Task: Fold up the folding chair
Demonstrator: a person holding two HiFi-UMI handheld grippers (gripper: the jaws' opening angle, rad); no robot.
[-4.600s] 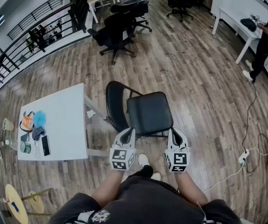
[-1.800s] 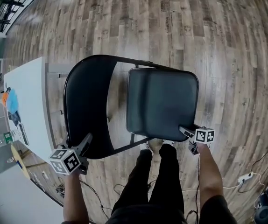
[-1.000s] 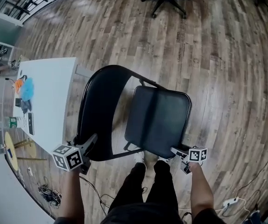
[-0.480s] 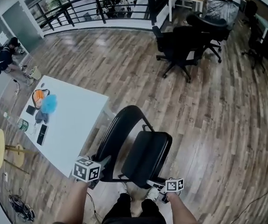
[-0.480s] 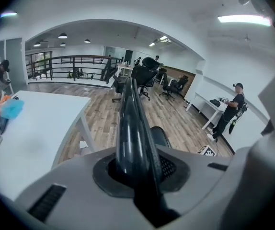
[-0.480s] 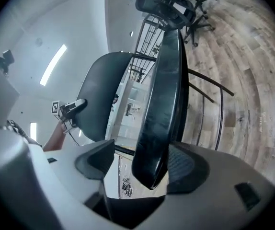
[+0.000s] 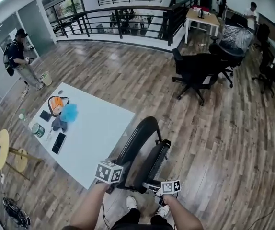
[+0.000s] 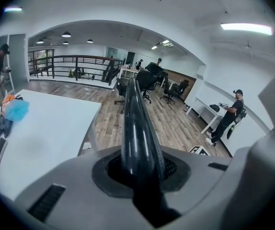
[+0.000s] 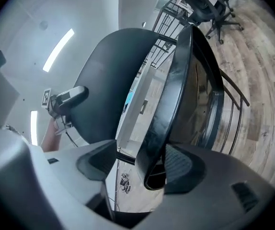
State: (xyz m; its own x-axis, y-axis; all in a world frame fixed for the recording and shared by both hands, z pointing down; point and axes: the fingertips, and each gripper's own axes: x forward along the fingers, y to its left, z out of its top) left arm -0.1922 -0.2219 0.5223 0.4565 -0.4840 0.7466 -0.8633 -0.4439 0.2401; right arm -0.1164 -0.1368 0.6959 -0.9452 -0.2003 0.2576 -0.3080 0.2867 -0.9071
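Room: open office with a wooden floor; a black railing runs along the far side, and black office chairs stand in front of it.
Bench: white bench to the left of the chair. At its far-left end it carries an orange item, a blue fluffy item, a dark phone and a small can.
Folding chair: black folding chair stands on the floor just beside the bench's near corner, ahead of the person's white shoes. It shows almost edge-on, with the seat tipped up close to the backrest.
Left gripper: left gripper is clenched on the backrest's black edge, which runs up and away from between its jaws.
Right gripper: right gripper has its jaws wide and closing. The seat's edge is between them and lies against one pad, while the other pad stands clear of it.
Bystander: a person stands far left by the glass wall.
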